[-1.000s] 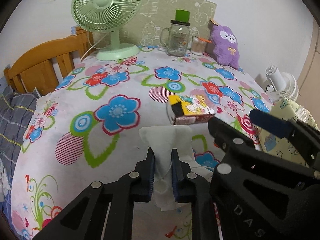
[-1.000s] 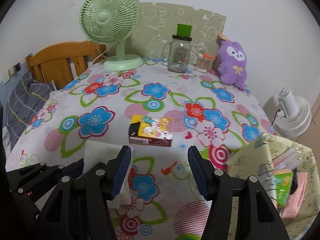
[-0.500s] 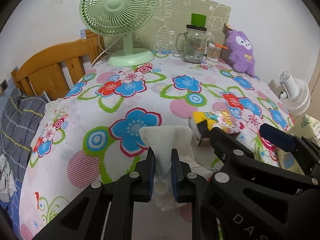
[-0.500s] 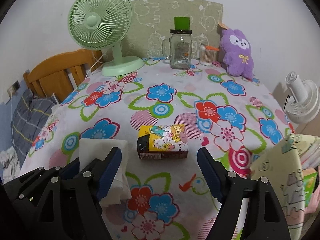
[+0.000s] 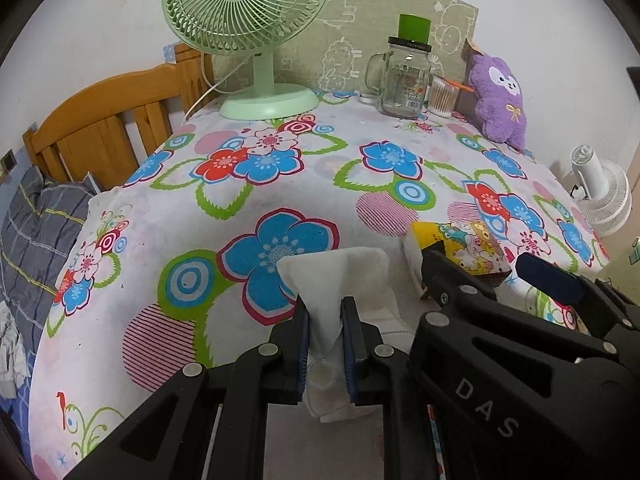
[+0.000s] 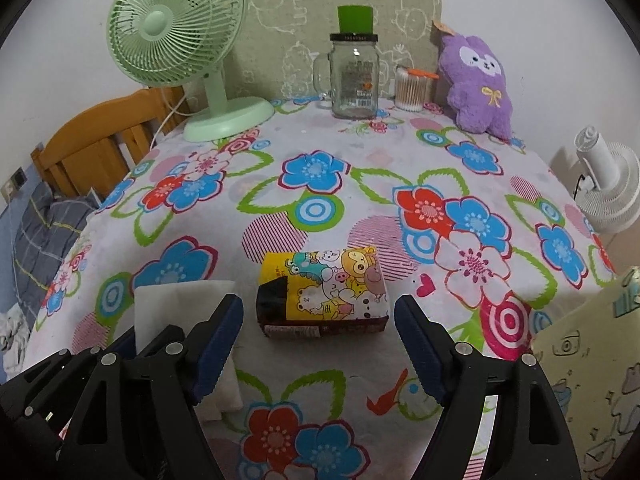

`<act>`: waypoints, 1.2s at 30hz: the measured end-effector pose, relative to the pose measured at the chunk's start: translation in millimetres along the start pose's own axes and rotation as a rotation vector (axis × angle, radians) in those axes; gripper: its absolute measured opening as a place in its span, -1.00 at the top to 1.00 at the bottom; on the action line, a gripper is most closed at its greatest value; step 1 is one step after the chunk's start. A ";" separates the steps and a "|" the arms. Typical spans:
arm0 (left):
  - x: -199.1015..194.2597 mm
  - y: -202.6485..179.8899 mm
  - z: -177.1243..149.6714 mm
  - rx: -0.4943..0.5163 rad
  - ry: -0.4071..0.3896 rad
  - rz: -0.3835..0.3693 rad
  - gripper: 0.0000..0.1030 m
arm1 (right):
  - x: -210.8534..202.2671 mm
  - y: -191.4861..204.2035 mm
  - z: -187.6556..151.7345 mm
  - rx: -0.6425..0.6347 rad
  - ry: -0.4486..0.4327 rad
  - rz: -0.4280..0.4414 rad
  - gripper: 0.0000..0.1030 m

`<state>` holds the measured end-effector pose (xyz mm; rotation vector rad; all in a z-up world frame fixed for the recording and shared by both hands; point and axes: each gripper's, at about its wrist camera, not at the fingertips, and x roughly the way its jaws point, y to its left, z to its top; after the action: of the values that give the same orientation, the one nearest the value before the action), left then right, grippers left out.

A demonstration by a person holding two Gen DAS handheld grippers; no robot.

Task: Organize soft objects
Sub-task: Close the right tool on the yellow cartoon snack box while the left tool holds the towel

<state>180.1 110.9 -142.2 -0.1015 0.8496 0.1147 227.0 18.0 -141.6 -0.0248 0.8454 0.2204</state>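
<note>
My left gripper is shut on a folded white tissue and holds it over the near part of the floral table. The tissue also shows in the right wrist view, left of my right gripper. My right gripper is open and empty, its jaws spread wide on either side of a cartoon-printed tissue pack that lies on the table just ahead of it. In the left wrist view the pack lies partly behind the right gripper's black body. A purple plush toy stands at the back right.
A green desk fan, a glass jar mug with a green lid and a cotton swab tub stand along the back. A wooden bed headboard is at left. A white fan and a pale printed bag are at right.
Both grippers have moved forward over the table. The tissue pack now lies closer between the right gripper's jaws, which have spread wider. The left gripper still holds the tissue.
</note>
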 end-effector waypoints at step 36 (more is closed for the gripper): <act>15.1 17.3 17.0 0.013 0.018 0.029 0.76 | 23.3 15.4 15.8 0.059 0.032 -0.011 -0.64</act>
<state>200.2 131.2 -143.2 -0.0777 0.8696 0.1358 250.4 39.0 -147.4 0.0223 0.8833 0.1848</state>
